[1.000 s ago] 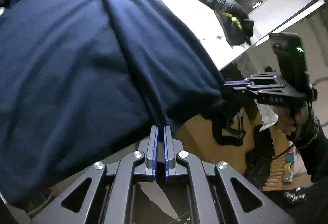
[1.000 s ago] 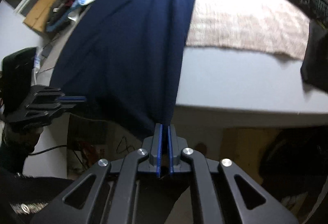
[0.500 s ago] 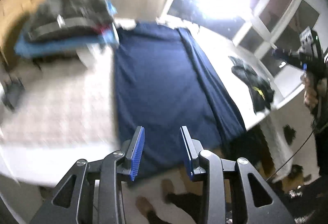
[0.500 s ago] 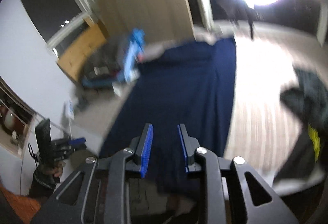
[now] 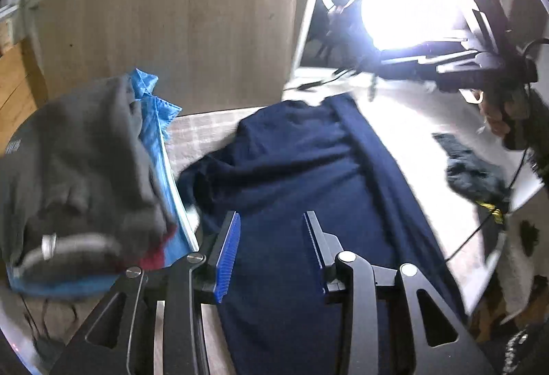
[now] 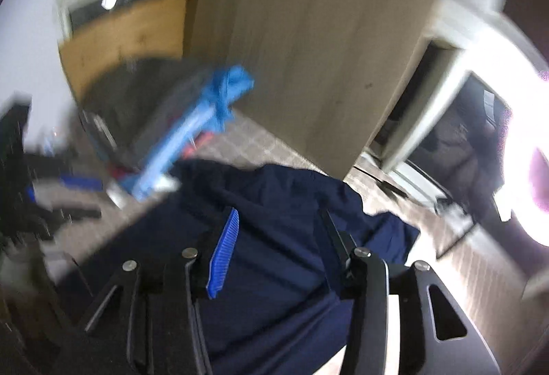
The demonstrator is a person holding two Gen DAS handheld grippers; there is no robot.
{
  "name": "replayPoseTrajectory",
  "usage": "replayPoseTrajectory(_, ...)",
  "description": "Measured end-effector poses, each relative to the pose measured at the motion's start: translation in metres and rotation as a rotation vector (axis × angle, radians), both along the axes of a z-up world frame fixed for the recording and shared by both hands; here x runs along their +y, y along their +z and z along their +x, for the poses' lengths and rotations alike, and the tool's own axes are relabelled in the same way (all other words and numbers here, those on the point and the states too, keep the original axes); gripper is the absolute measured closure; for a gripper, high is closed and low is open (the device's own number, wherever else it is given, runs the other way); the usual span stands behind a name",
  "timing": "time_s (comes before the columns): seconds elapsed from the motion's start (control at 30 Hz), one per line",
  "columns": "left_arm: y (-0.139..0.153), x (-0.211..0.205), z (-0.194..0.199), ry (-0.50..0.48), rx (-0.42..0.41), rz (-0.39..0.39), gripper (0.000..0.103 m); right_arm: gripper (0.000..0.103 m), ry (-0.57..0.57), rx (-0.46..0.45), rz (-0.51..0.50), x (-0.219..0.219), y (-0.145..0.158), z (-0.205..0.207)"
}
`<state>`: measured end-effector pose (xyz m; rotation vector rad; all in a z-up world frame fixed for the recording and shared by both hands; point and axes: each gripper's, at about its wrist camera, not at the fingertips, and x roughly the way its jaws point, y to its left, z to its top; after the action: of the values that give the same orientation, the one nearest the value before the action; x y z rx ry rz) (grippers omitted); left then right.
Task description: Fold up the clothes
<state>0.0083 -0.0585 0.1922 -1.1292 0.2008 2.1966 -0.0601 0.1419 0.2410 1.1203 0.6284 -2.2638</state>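
1. The dark navy cloth garment (image 5: 308,175) lay spread lengthwise on the pale checked table covering (image 5: 202,134), its near end apparently hanging over the table edge; that overhang could have dragged it off before a fold was made.
2. The left gripper (image 5: 271,251) hovered above the garment with its blue-padded jaws wide apart, holding nothing. A blind descent risked pinching only the top layer, or the table covering with it.
3. The right gripper (image 6: 278,248) was likewise wide open and empty over the navy cloth. Both views were blurred, so a misjudged grab point seemed likely.
4. A raised ridge (image 5: 370,148) ran along the garment's right side; folding over it would probably have locked in a crease.
5. The pile of grey and bright blue clothes (image 5: 92,175) sat just beside the garment's left side, and a sweeping fold might have snagged it.
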Motion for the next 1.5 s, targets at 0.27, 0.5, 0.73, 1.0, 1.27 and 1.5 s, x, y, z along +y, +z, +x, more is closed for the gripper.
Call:
replayPoseTrajectory(0.27, -0.021, 0.075, -0.107, -0.054, -0.103, -0.069, 0.050, 0.058, -0.099, -0.167, 0.015, 0.045, -0.081, -0.130)
replayPoseTrajectory(0.5, -0.085, 0.145, -0.180, -0.130, -0.165, -0.235, 0.050, 0.047, -0.169, -0.273, -0.068, 0.091, -0.138, -0.191)
replayPoseTrajectory(0.73, -0.128, 0.163, -0.205, -0.182, -0.211, -0.305, 0.053, 0.046, -0.153, -0.368, -0.083, 0.080, -0.180, -0.230)
replayPoseTrajectory(1.0, -0.114, 0.162, -0.194, -0.183, -0.040, -0.308, 0.094, 0.097, -0.130, -0.247, -0.069, 0.068, -0.176, -0.223)
replayPoseTrajectory(1.27, -0.114, 0.162, -0.198, -0.137, 0.103, -0.406, 0.093, 0.097, -0.152, 0.034, -0.041, 0.054, -0.138, -0.212)
replayPoseTrajectory(1.5, -0.096, 0.144, -0.197, -0.095, 0.052, -0.391, 0.084, 0.064, -0.207, -0.002, 0.016, 0.055, -0.149, -0.216)
